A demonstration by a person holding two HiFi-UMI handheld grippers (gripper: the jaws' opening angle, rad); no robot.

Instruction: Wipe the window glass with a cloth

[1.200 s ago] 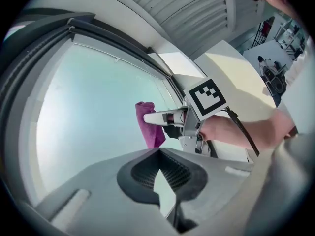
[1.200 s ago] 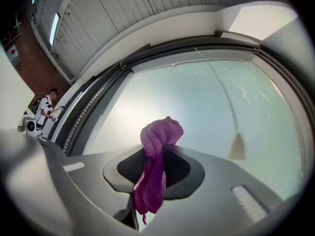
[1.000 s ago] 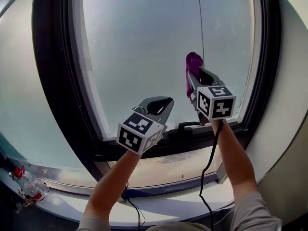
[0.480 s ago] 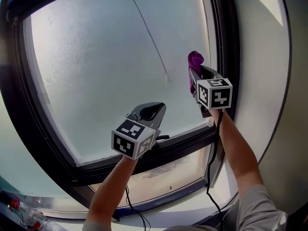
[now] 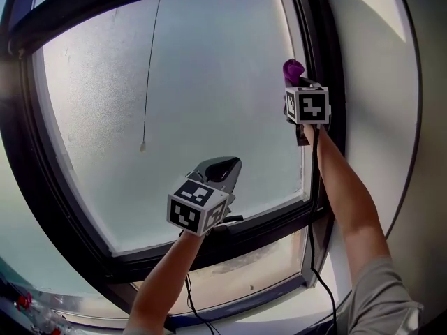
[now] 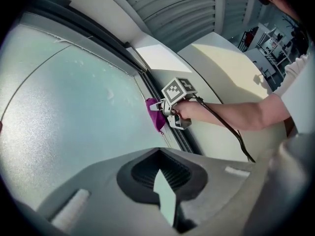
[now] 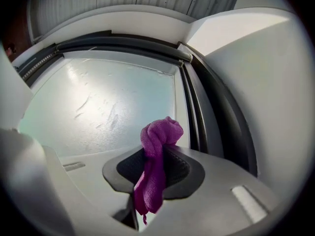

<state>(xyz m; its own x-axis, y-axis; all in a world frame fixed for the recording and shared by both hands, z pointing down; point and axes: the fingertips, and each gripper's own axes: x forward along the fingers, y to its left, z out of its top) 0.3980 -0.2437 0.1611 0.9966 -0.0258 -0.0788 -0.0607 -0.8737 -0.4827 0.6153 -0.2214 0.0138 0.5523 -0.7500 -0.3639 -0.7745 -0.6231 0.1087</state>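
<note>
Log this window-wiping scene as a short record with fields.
Right tool: shut on the purple cloth
Cloth position: bunched tip against the window glass, high up, beside the right side of the black frame
Left tool: jaws together, holding nothing, lower and further left, apart from the cloth
Glass: frosted-looking; a thin cord hangs down across it on the left

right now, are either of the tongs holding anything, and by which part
The right tongs pinch the purple cloth near its middle, with a bunched end poking out ahead. The left tongs hold nothing.
</note>
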